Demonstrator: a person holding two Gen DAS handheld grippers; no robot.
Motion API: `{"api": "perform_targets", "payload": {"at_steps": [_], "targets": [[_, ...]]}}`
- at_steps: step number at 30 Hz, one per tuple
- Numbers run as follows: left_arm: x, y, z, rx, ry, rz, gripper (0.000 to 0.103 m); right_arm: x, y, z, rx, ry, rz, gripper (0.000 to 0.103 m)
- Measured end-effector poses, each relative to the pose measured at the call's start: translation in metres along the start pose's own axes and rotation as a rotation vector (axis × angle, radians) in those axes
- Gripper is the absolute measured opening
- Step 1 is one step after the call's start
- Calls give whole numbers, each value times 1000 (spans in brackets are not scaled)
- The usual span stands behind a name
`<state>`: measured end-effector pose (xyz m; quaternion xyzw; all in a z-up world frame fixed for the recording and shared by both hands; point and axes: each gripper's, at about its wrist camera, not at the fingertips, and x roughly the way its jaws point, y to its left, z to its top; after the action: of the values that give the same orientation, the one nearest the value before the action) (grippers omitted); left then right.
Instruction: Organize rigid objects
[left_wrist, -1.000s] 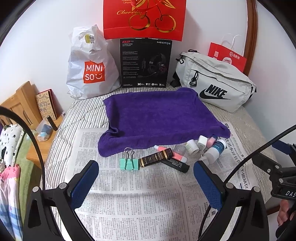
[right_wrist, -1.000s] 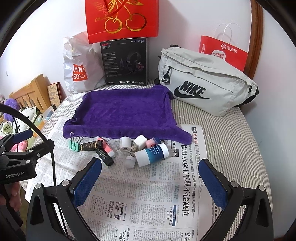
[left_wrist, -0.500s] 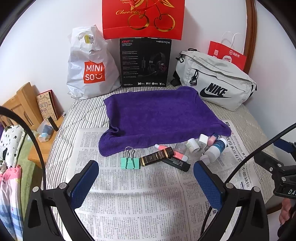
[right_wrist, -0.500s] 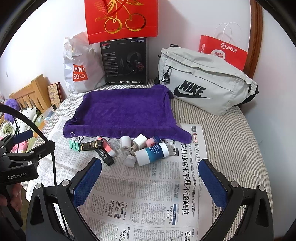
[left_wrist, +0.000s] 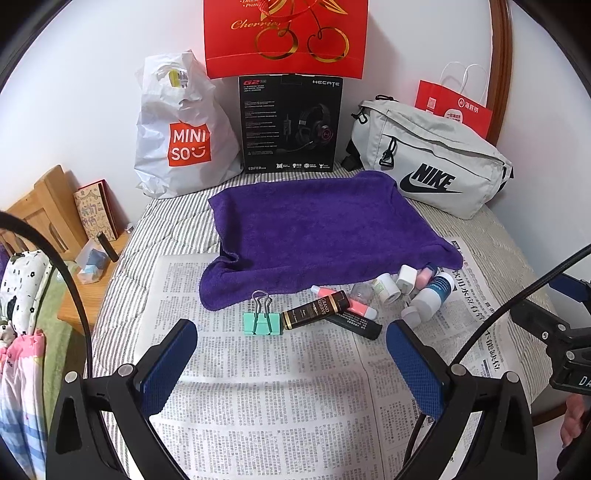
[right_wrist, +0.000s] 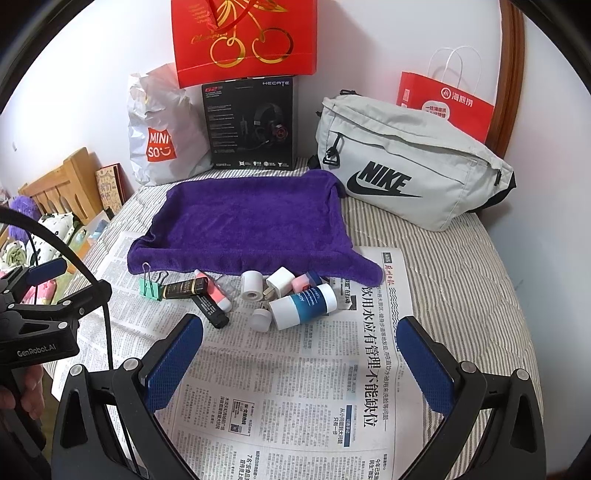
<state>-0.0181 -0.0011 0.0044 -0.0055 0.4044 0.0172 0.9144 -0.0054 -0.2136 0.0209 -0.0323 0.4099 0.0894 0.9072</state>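
Both the left gripper (left_wrist: 288, 363) and right gripper (right_wrist: 299, 360) gape empty; the mint binder clip (left_wrist: 262, 323) looks light, stiff, best pinched across its body.

Bare newspaper (right_wrist: 295, 387) gives open passage up to the clutter row (right_wrist: 258, 295) fronting the purple towel (right_wrist: 247, 221).

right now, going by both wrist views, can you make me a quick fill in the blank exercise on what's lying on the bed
1. The mint green binder clip lies on the ____, just in front of the purple towel.
2. The grey waist bag carries the word ____.
3. Both the left gripper and the right gripper are ____ and hold nothing.
4. The white bottle with a blue label lies on its ____.

Missing words: newspaper; NIKE; open; side
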Motion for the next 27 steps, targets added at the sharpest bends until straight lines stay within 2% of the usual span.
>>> {"api": "perform_targets", "payload": {"at_steps": [27], "targets": [[1, 4, -2, -2, 3, 15, 103, 0, 5, -2, -6, 13, 5, 103]]}}
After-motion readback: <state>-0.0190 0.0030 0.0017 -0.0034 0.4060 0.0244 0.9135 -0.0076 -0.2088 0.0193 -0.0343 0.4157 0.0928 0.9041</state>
